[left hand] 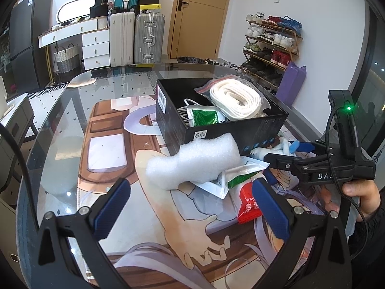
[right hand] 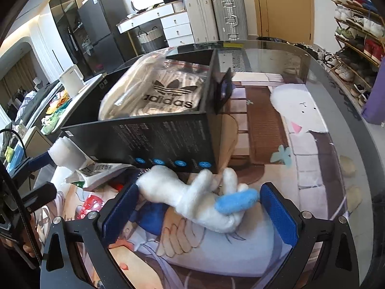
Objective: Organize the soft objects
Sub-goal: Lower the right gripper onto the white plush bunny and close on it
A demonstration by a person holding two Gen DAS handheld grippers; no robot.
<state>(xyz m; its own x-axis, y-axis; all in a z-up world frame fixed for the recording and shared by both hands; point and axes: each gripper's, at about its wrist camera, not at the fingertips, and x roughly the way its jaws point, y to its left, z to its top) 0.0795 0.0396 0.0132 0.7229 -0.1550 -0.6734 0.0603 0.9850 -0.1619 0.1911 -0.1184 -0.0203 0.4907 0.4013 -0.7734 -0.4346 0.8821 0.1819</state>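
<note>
A black box [left hand: 231,132] stands on the glass table and holds a bagged white bundle [left hand: 237,97], a green packet and a cable. A white foam piece [left hand: 192,161] lies in front of the box on a white-and-green packet [left hand: 237,175] and a red packet [left hand: 247,202]. My left gripper [left hand: 190,207] is open, just short of the foam. In the right wrist view, a white and blue plush toy [right hand: 204,202] lies beside the box [right hand: 163,142]. My right gripper [right hand: 195,214] is open around the plush, also seen in the left wrist view [left hand: 276,159].
The table [left hand: 72,110] has an illustrated mat under glass. A shoe rack [left hand: 272,45] and purple bag stand right. Suitcases [left hand: 149,38], a white dresser and a door are behind. A side table with a white jug [right hand: 72,82] is at the left.
</note>
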